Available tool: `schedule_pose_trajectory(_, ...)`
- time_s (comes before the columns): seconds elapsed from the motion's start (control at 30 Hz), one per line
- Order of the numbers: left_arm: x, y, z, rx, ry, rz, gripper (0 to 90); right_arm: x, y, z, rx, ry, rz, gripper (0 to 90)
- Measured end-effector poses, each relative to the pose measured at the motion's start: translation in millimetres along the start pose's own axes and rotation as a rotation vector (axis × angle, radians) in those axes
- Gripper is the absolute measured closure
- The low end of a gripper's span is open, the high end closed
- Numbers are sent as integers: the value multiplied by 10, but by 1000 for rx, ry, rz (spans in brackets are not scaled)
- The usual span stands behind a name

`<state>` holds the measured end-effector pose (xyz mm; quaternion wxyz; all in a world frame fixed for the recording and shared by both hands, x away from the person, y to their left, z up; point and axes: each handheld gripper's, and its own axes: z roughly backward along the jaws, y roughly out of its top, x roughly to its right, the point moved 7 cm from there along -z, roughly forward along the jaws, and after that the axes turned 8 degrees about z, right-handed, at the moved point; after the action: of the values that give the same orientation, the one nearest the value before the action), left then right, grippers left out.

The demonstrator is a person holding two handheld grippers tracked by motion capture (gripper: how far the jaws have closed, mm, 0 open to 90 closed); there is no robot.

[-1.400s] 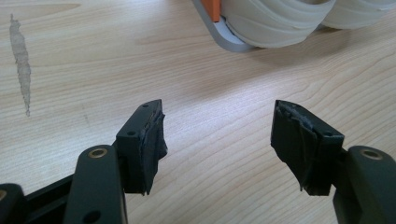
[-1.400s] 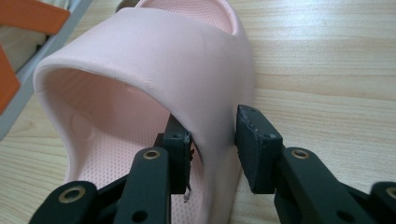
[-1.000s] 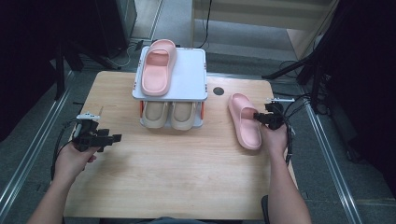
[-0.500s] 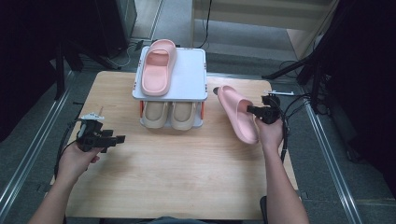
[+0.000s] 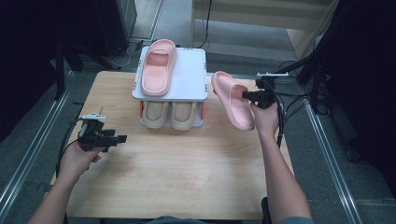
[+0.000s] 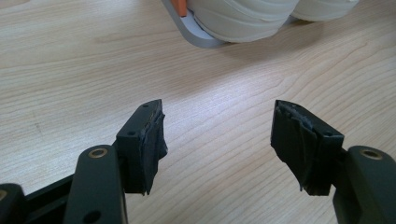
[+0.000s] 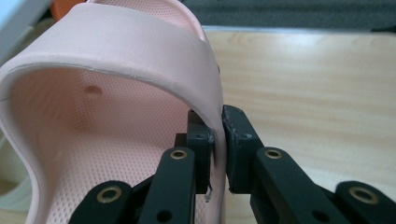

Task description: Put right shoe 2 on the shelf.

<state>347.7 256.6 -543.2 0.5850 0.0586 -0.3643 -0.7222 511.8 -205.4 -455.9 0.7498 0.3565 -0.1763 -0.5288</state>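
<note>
We look down on a wooden table with a small two-level rack standing toward twelve o'clock. On its white top shelf lies one pink slipper, and beneath it, on the lower level, sit two beige slippers side by side. At about two o'clock from the table's middle, the right gripper holds a second pink slipper lifted and tilted, its toe end close to the rack's right edge. In the right gripper view we see the jaws closed tight on the side of that slipper's strap, one pad inside the strap and one outside, with the dimpled footbed to the left. At about nine o'clock the left gripper sits low over the table in the person's left hand, pointing toward three o'clock. In the left gripper view its jaws stand wide apart with nothing between them but bare wood, and the rack's lower corner with the beige slippers lies ahead at twelve o'clock.
</note>
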Motion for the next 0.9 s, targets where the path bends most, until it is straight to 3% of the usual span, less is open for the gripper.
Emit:
schedule_pose_trajectory(0.27, 43, 13, -43, -7, -11, -18, 350, -68, 414, 84, 2, -21, 19, 821)
schedule_pose_trajectory(0.43, 35, 10, -58, -16, -27, -7, 350, -133, 590, 103, 12, -32, 25, 821)
schedule_pose_trajectory(0.47, 41, -12, -86, -39, -47, -1, 350, -168, 675, 104, 11, -39, 29, 820)
schedule_pose_trajectory(0.53, 64, -29, -110, -50, -49, -9, 350, -216, 761, 101, 12, -39, 31, 820)
schedule_pose_trajectory(0.67, 112, -23, -128, -52, -56, -25, 350, -298, 878, 90, 16, -21, 22, 817)
schedule_pose_trajectory(0.7, 134, -11, -130, -44, -58, -37, 350, -376, 991, 58, 23, -1, 13, 813)
schedule_pose_trajectory(0.8, 148, -7, -131, -42, -53, -45, 350, -441, 1072, 45, 25, -9, 15, 807)
schedule_pose_trajectory(0.9, 167, 3, -133, -38, -53, -52, 350, -600, 1235, 1, 28, -36, 47, 804)
